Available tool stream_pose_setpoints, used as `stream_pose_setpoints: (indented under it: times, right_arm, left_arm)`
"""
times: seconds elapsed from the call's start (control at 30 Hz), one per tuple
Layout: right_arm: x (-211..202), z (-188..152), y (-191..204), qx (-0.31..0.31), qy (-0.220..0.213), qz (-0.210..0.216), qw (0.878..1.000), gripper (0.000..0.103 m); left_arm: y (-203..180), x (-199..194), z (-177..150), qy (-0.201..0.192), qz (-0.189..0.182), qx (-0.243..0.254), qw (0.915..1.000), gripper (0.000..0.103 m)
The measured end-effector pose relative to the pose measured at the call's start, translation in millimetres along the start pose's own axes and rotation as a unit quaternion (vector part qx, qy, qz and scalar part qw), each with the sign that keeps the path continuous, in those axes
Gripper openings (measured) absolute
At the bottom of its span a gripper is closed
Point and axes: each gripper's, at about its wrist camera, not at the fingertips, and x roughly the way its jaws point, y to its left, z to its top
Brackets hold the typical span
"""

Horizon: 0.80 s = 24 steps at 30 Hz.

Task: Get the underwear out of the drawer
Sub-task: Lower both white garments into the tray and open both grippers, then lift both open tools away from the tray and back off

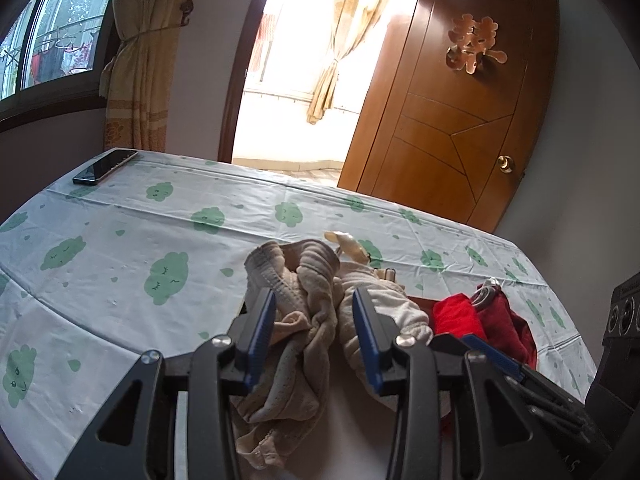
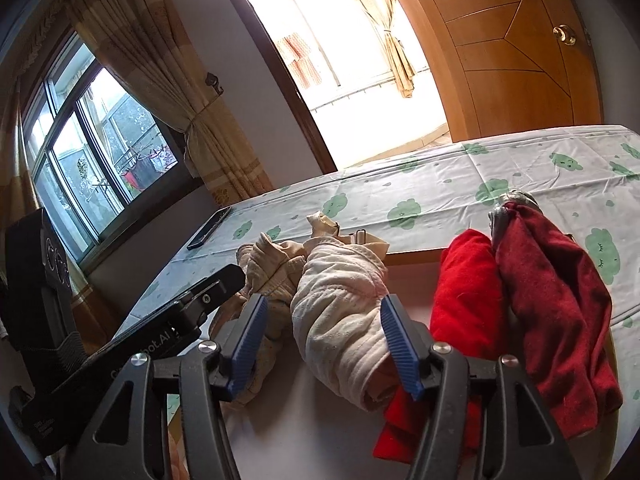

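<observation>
Two beige underwear (image 2: 340,312); two red underwear (image 2: 520,300).

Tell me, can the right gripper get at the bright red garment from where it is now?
Probably yes. The bright red garment lies uncovered just beside the open right gripper, whose fingers currently straddle the cream garment; nothing blocks a short sideways shift.

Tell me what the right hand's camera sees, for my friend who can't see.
Two blue-padded fingers stand open around a rolled cream garment, with red clothes to its right. Behind is a cloud-print cloth, a phone and a wooden door.
</observation>
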Motion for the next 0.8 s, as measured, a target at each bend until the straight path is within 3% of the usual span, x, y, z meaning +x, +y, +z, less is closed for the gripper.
stream_pose_setpoints:
  times: [0.23, 0.37, 0.5, 0.6, 0.8]
  right_arm:
    - [-8.2, -1.9, 1.7, -0.002, -0.022, 0.001, 1.0, 0.069]
    - [-10.9, -1.6, 1.0, -0.002, -0.03, 0.002, 1.0, 0.076]
    - [-11.3, -1.7, 0.1, 0.0, -0.029, 0.002, 1.0, 0.077]
    - [-11.8, -1.8, 0.3, 0.0, -0.03, 0.004, 1.0, 0.077]
    - [-15.4, -3.0, 1.9, -0.005, -0.038, 0.009, 0.999, 0.078]
  left_arm:
    - [-2.4, -5.9, -2.8, -0.016, 0.008, 0.01, 0.9998, 0.044]
    - [-1.2, -7.9, -2.9, -0.021, 0.013, 0.009, 0.9996, 0.052]
    - [-0.3, -8.6, -3.6, -0.022, 0.013, 0.008, 0.9996, 0.053]
    - [0.4, -9.8, -4.1, -0.026, 0.017, 0.006, 0.9995, 0.061]
    - [1.4, -13.1, -5.2, -0.033, 0.014, 0.004, 0.9993, 0.066]
